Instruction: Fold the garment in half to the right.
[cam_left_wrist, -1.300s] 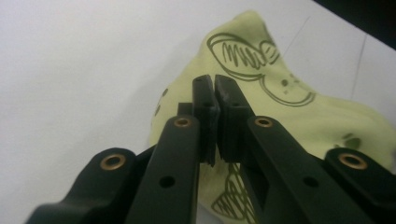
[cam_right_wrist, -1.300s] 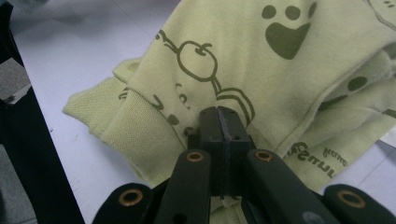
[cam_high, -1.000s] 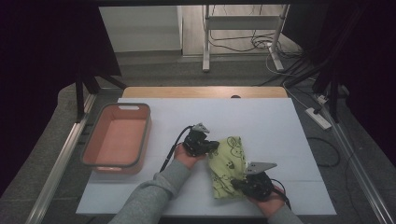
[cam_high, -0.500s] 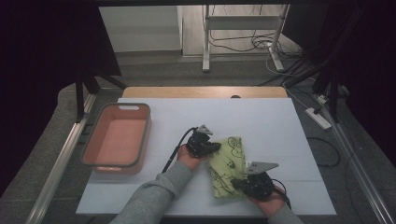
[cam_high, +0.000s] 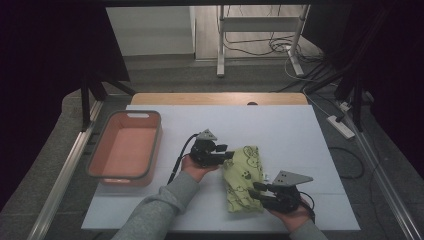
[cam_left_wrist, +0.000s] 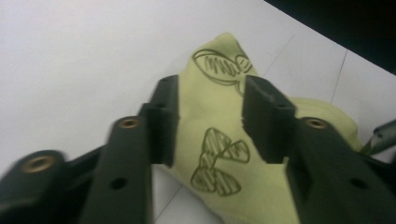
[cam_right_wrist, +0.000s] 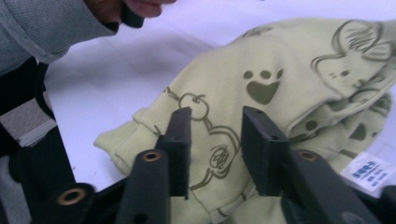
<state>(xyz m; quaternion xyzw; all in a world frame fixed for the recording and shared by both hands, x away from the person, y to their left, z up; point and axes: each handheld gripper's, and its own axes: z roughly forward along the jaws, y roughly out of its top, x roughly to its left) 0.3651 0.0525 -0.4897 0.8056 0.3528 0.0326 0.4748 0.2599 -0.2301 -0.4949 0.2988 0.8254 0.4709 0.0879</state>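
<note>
A folded yellow-green cloth (cam_high: 243, 177) printed with cartoon drawings lies on the white table (cam_high: 280, 130). My left gripper (cam_high: 229, 155) points at its upper left edge. Its jaws have just been opening and stand apart in the left gripper view (cam_left_wrist: 210, 121), with the cloth (cam_left_wrist: 219, 93) lying slack below the gap and no pad pressing it. My right gripper (cam_high: 254, 192) is at the cloth's lower right edge. Its jaws (cam_right_wrist: 215, 140) have also just been opening, and the cloth (cam_right_wrist: 280, 70) lies loose beneath them.
A salmon-pink tub (cam_high: 157, 145) stands at the table's left. A white label (cam_right_wrist: 366, 170) is sewn to the cloth near my right gripper. The left hand's grey sleeve (cam_right_wrist: 42, 28) reaches across. A power strip (cam_high: 340, 127) lies on the floor at the right.
Both grippers' jaws have parted and let go of the cloth, which now rests on the table. The left hand has shifted slightly; the right hand has stayed put.
</note>
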